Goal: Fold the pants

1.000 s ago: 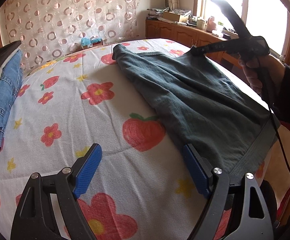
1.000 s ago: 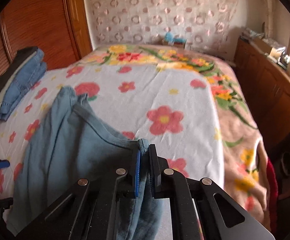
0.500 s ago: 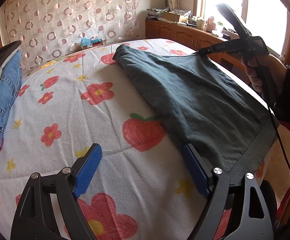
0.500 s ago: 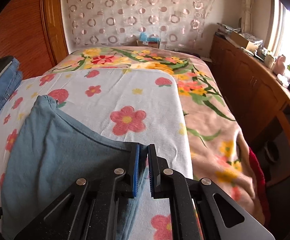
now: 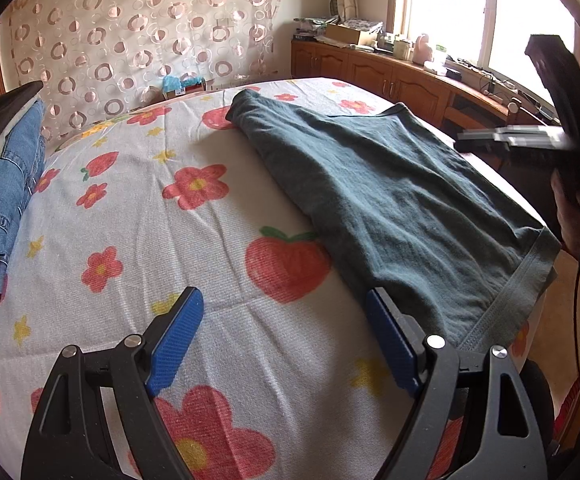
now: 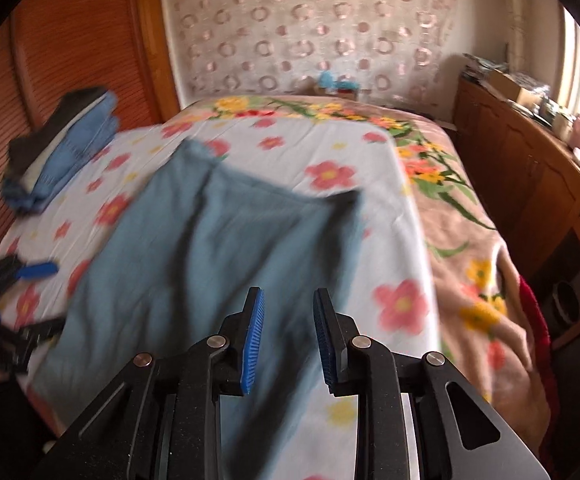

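Pants laid flat on the bed, first fold done at most; more folds left.

The dark teal cotton pants (image 5: 390,200) lie along the floral bedspread's (image 5: 150,240) right side. My left gripper (image 5: 282,344) hangs spread, empty; my right gripper (image 6: 288,336) is opening, fabric below, not pinched. Right view blurred; layering unclear.

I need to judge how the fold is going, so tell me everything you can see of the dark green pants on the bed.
The dark green pants look like soft, slightly wrinkled knit fabric with a ribbed elastic waistband at the near end. They lie flat on the flowered bedsheet, doubled lengthwise, stretching away toward the far end of the bed. No gripper holds them: the right gripper is opening with nothing pinched between its pads, and the left gripper is open beside the waistband.
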Demonstrator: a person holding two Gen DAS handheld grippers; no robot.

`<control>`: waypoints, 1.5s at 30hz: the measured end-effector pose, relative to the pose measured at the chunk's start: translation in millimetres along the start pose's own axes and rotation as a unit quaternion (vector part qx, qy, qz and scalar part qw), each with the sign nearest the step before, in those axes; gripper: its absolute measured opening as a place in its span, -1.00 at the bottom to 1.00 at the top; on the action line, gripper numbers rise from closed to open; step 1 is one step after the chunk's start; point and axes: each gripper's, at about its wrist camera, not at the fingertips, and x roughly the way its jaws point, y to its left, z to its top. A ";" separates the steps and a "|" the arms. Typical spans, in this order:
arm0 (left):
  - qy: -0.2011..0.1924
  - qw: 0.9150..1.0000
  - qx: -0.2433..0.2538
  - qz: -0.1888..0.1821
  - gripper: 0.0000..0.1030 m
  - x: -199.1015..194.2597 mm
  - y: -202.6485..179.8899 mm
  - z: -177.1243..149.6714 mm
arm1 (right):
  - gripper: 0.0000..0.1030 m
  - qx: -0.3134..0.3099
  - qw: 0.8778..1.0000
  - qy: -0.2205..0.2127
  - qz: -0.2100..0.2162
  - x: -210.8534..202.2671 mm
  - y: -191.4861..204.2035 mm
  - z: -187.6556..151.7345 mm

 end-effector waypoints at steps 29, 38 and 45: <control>-0.021 0.999 0.014 -0.029 0.63 -27.3 -20.1 -4.1 | -0.22 0.020 1.000 -0.008 -0.015 -25.0 12.9 -33.1; 0.002 0.997 0.018 -0.081 0.34 -32.3 -41.0 -14.5 | -0.22 0.052 0.999 0.000 -0.014 -73.0 7.2 -75.4; 0.012 0.995 0.010 -0.102 -0.04 -32.9 -45.8 -22.1 | -0.23 0.080 0.997 0.008 0.011 -83.1 4.8 -86.0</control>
